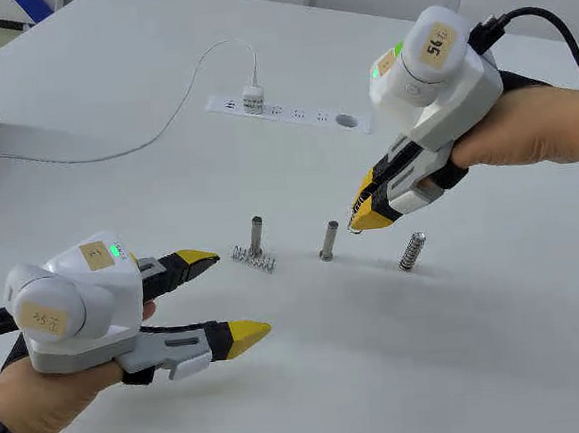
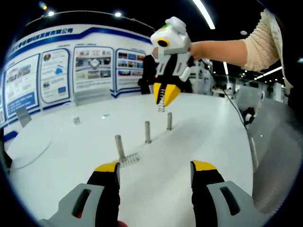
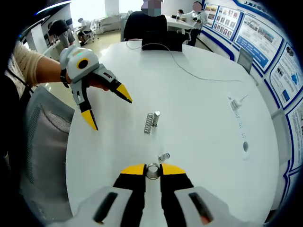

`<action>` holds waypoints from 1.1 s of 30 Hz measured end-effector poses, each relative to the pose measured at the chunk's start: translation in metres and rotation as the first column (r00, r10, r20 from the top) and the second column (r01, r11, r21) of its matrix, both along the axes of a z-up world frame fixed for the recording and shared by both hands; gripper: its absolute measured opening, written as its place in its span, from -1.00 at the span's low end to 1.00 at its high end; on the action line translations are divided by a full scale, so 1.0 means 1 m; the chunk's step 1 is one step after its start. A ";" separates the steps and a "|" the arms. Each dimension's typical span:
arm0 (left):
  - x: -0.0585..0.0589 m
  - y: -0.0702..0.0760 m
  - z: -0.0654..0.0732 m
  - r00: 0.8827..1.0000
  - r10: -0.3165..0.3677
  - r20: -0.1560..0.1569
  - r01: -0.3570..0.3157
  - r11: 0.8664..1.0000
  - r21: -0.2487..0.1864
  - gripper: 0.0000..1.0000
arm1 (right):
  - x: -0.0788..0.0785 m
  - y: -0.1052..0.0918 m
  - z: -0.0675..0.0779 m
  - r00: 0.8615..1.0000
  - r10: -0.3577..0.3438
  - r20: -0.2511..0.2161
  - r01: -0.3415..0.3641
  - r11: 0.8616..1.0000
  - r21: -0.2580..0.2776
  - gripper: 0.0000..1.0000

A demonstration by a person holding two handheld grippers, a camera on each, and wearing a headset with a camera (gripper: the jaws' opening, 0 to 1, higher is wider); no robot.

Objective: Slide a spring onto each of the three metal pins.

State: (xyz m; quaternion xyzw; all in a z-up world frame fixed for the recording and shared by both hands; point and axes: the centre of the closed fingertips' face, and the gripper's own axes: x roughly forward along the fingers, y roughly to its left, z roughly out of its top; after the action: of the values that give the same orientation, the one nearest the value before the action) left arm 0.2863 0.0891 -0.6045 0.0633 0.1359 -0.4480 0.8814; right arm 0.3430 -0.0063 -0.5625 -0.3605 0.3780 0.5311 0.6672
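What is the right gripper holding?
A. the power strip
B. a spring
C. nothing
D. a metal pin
B: the right gripper has its jaws closed on a spring, which sticks out below its yellow tips in the left gripper view.

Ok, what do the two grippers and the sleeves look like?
Both the left gripper and right gripper have white-grey bodies, black jaws with yellow tips, tan stickers and a green light. A black cable leaves the right one. The sleeve is cream knit.
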 end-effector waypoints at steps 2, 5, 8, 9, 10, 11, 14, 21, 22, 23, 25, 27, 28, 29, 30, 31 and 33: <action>0.000 0.001 0.000 1.000 0.004 -0.002 -0.004 1.000 -0.002 0.23 | 0.003 0.001 0.000 1.000 -0.007 0.000 0.007 1.000 0.006 -0.75; 0.001 0.002 0.000 1.000 0.007 -0.003 -0.007 1.000 0.000 0.24 | 0.006 0.002 -0.001 1.000 -0.016 0.001 0.016 1.000 0.011 -0.75; 0.002 0.003 0.000 1.000 0.012 -0.002 -0.012 1.000 -0.002 0.24 | 0.009 0.004 -0.002 1.000 -0.022 0.007 0.022 1.000 0.016 -0.75; 0.003 0.003 0.000 1.000 0.013 -0.003 -0.013 1.000 -0.003 0.24 | 0.009 0.005 -0.003 1.000 -0.024 0.003 0.024 1.000 0.016 -0.75; 0.003 0.004 0.000 1.000 0.014 -0.003 -0.014 1.000 -0.004 0.25 | 0.009 0.006 -0.004 1.000 -0.023 0.007 0.023 1.000 0.015 -0.75; 0.003 0.004 0.000 1.000 0.014 -0.004 -0.014 1.000 -0.004 0.25 | 0.010 0.006 -0.005 1.000 -0.022 0.007 0.022 1.000 0.012 -0.75; 0.003 0.005 -0.001 1.000 0.017 -0.007 -0.017 1.000 -0.005 0.26 | 0.011 0.008 -0.006 1.000 -0.025 0.005 0.025 1.000 0.015 -0.75; 0.004 0.008 -0.002 1.000 0.026 -0.010 -0.026 1.000 -0.010 0.26 | 0.021 0.012 -0.017 1.000 -0.022 -0.010 0.022 1.000 0.010 -0.75; 0.005 0.008 -0.002 1.000 0.028 -0.010 -0.028 1.000 -0.012 0.26 | 0.022 0.012 -0.018 1.000 -0.022 -0.012 0.023 1.000 0.010 -0.75; 0.005 0.008 -0.001 1.000 0.030 -0.010 -0.030 0.999 -0.013 0.26 | 0.023 0.012 -0.018 1.000 -0.023 -0.013 0.024 1.000 0.009 -0.75; 0.005 0.009 -0.002 0.999 0.031 -0.010 -0.031 0.999 -0.015 0.25 | 0.025 0.012 -0.019 1.000 -0.026 -0.017 0.026 1.000 0.008 -0.75; 0.006 0.010 -0.002 0.999 0.032 -0.010 -0.032 0.999 -0.013 0.25 | 0.029 0.012 -0.021 0.999 -0.026 -0.020 0.026 1.000 0.007 -0.75; 0.006 0.010 -0.002 0.999 0.033 -0.011 -0.033 0.999 -0.014 0.25 | 0.031 0.012 -0.022 0.999 -0.026 -0.020 0.027 1.000 0.006 -0.75; 0.006 0.011 -0.002 0.999 0.034 -0.011 -0.034 0.999 -0.015 0.25 | 0.032 0.012 -0.022 0.999 -0.027 -0.021 0.027 1.000 0.006 -0.75; 0.006 0.011 -0.003 0.999 0.035 -0.012 -0.035 0.999 -0.016 0.25 | 0.032 0.012 -0.022 0.999 -0.029 -0.025 0.029 1.000 0.009 -0.75; 0.006 0.011 -0.003 0.999 0.035 -0.012 -0.035 0.999 -0.015 0.25 | 0.032 0.013 -0.023 0.999 -0.029 -0.025 0.029 1.000 0.009 -0.75; 0.007 0.012 -0.003 0.999 0.035 -0.012 -0.035 0.999 -0.015 0.25 | 0.033 0.012 -0.024 0.999 -0.027 -0.026 0.027 1.000 0.003 -0.75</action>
State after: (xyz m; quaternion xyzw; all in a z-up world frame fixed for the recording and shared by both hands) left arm 0.2928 0.1008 -0.6078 0.0516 0.1388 -0.4337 0.8888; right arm 0.3763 0.0061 -0.5865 -0.3474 0.3905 0.5271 0.6700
